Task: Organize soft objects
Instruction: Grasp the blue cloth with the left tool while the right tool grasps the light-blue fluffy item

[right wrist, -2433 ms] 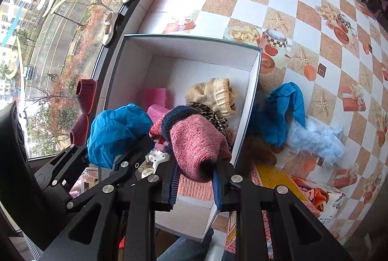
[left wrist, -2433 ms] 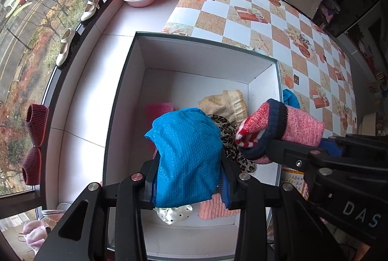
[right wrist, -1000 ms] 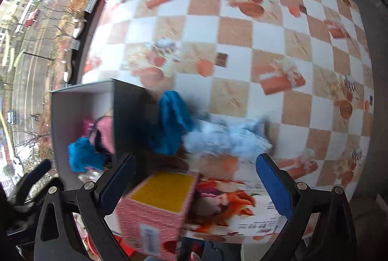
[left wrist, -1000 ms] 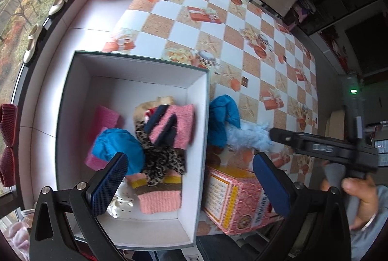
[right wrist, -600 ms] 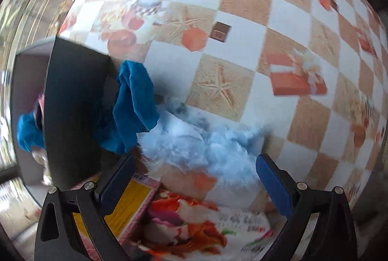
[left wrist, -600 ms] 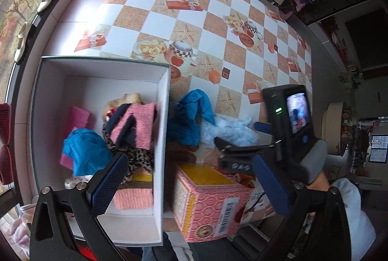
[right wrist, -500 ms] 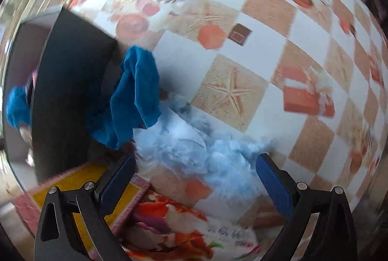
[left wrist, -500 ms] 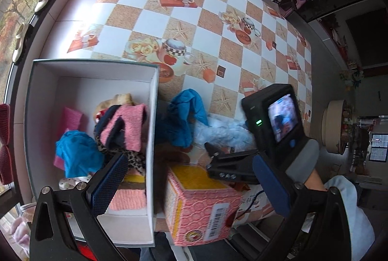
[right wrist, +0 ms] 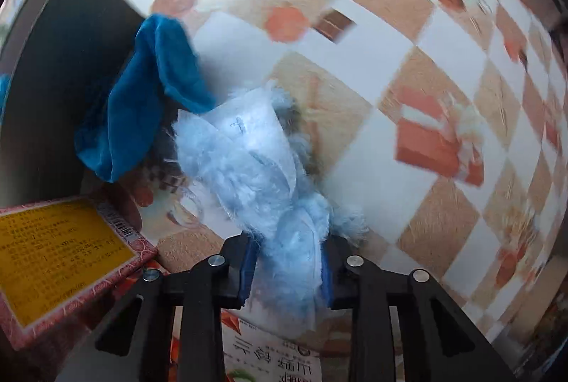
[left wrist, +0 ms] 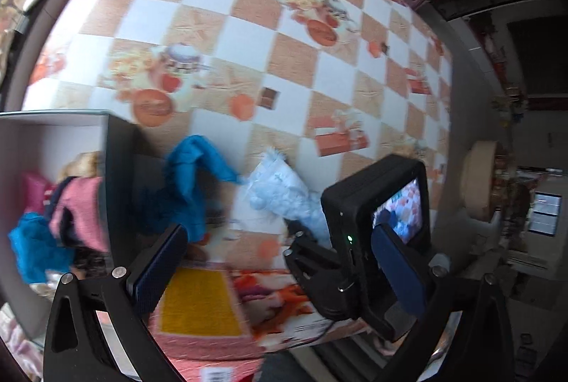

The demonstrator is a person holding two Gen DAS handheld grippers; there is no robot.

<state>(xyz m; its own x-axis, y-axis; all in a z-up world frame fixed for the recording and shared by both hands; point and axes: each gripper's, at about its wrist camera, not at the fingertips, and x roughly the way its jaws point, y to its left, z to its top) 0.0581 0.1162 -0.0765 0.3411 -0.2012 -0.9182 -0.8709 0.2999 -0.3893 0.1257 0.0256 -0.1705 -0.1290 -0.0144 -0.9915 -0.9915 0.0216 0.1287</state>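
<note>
A fluffy light-blue soft item (right wrist: 255,162) lies on the checked tablecloth, and my right gripper (right wrist: 287,270) points straight down on it. Its jaws are closing, and the blue pads (right wrist: 248,266) squeeze the near end of the fluff between them. A teal cloth (right wrist: 149,98) is draped against the box's dark outer wall (right wrist: 53,45), touching the fluffy item. In the left wrist view, my left gripper (left wrist: 280,270) stands wide open and holds nothing. It hovers above the teal cloth (left wrist: 188,183) and the fluffy item (left wrist: 280,194). The open box (left wrist: 117,169) at the left holds pink, blue and tan soft things.
A pink carton with a yellow top (left wrist: 198,304) stands at the near table edge beside the box, and a printed packet (right wrist: 269,357) lies beside it. The right tool's black body with a small screen (left wrist: 376,222) rises at the right. Checked tablecloth (left wrist: 248,27) stretches beyond.
My left gripper swung right, away from the box and over the cloths on the table. My right gripper dropped onto the fluffy item, and its jaws went from wide open to closed around it.
</note>
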